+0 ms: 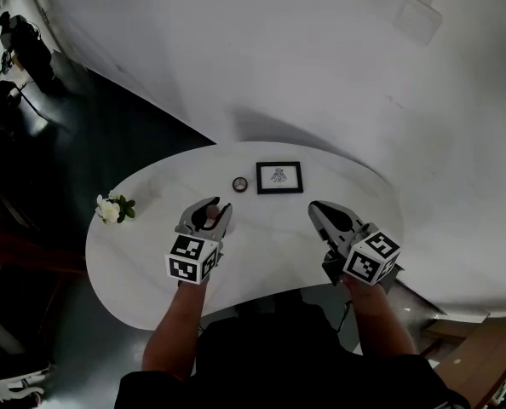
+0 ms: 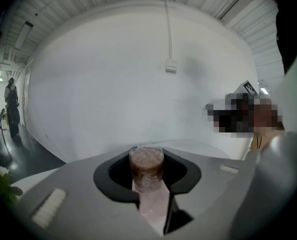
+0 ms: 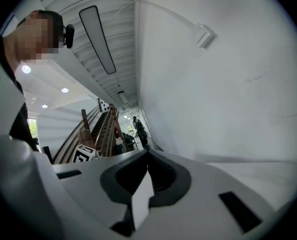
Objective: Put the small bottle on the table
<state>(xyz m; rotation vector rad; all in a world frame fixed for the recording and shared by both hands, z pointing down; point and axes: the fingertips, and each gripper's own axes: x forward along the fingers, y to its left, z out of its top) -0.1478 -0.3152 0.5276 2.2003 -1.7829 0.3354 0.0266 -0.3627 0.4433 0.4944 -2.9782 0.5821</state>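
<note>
Bottle [image 2: 146, 168], brown-capped, was pinched between jaws of left gripper [image 1: 209, 207], held over near-left part of table [image 1: 151, 288]; contact with tabletop could not be determined. Right gripper [image 3: 147, 155] jaws were pressed together, nothing held. Frame [image 1: 279, 177] was seen near table's far edge.

A white, curved table [image 1: 151, 288] stands on a dark floor [image 1: 108, 135]; a black frame [image 1: 279, 177] lies near its far edge; a small dark ring [image 1: 239, 184] sits just left of that; white flowers [image 1: 112, 208] lie at the left edge, well apart.
</note>
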